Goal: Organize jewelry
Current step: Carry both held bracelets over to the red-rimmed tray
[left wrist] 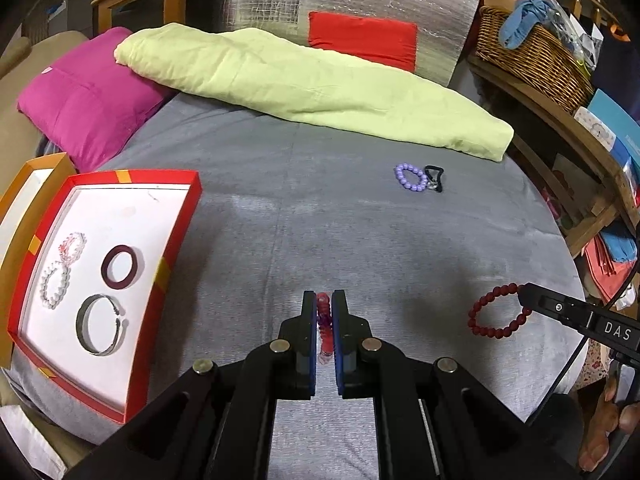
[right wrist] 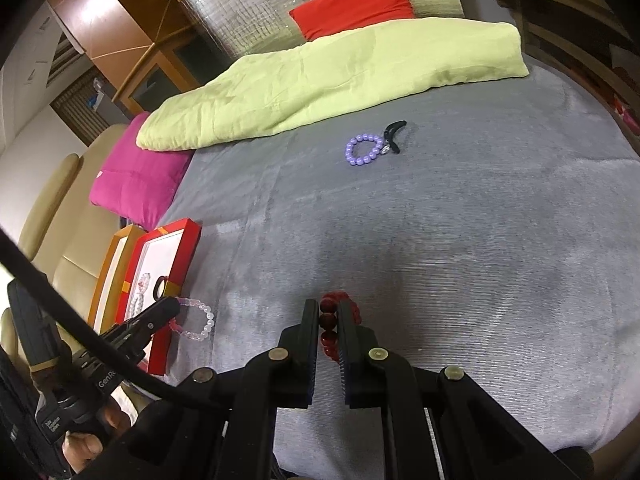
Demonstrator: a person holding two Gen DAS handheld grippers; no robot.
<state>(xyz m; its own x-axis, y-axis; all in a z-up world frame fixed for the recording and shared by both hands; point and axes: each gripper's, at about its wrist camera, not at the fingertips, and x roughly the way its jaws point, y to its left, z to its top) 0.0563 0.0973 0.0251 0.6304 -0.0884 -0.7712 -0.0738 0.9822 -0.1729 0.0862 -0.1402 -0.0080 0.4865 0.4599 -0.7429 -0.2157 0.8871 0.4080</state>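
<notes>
Bedroom setting, warm indoor light.
Grey bedspread (left wrist: pixel 320 220); green quilt (left wrist: pixel 312 92), magenta pillow (left wrist: pixel 84 108), red cushion (left wrist: pixel 362 38) at head; wicker basket (left wrist: pixel 528 56) on wooden shelf.

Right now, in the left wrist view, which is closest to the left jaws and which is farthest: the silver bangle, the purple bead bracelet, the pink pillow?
From the left gripper:
1. silver bangle, in the box, left.
2. purple bead bracelet, ahead, right.
3. pink pillow, far left.

Your right gripper (left wrist: pixel 528 304), seen from the left camera, carries white letters "DAS" on its black body; your left gripper (right wrist: pixel 176 312), seen from the right camera, shows "GenR", cut off.
</notes>
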